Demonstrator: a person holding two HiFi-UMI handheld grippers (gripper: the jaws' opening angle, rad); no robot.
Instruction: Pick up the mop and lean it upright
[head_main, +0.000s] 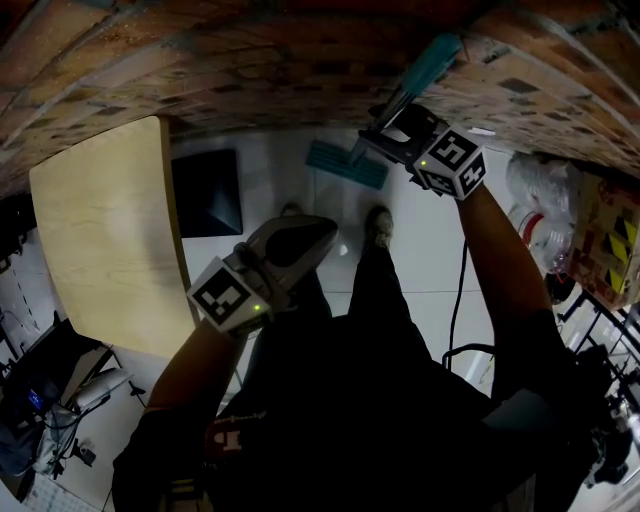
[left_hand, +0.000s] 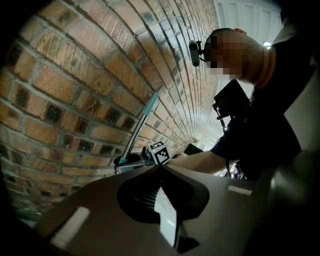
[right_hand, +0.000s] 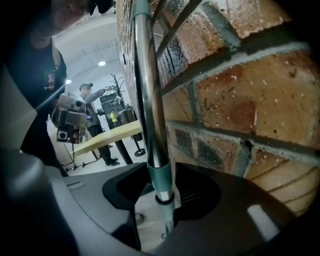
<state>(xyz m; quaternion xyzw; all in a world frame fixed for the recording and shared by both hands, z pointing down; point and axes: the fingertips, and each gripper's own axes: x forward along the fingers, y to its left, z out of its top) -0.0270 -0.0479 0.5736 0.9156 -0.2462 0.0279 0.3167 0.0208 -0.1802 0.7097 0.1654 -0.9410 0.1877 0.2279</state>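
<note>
- Fingers (right_hand: 240, 210) of the right gripper (head_main: 392, 135) stand apart on either side of the mop handle (right_hand: 145, 100). The pads look clear of it, so nothing is clamped and the pole runs up between them on its own.
- Nearly upright, the mop props itself. Its teal upper end leans on the brick wall (right_hand: 250, 100), and the mop head (head_main: 346, 164) lies on the floor (head_main: 290, 185) by the person's feet.
- Jaws of the left gripper (head_main: 322, 230) are pressed together on nothing, held low and away from the wall, out of the job.
- Judging by this, the lean looks done. What remains is drawing the right gripper back without nudging the pole.
</note>
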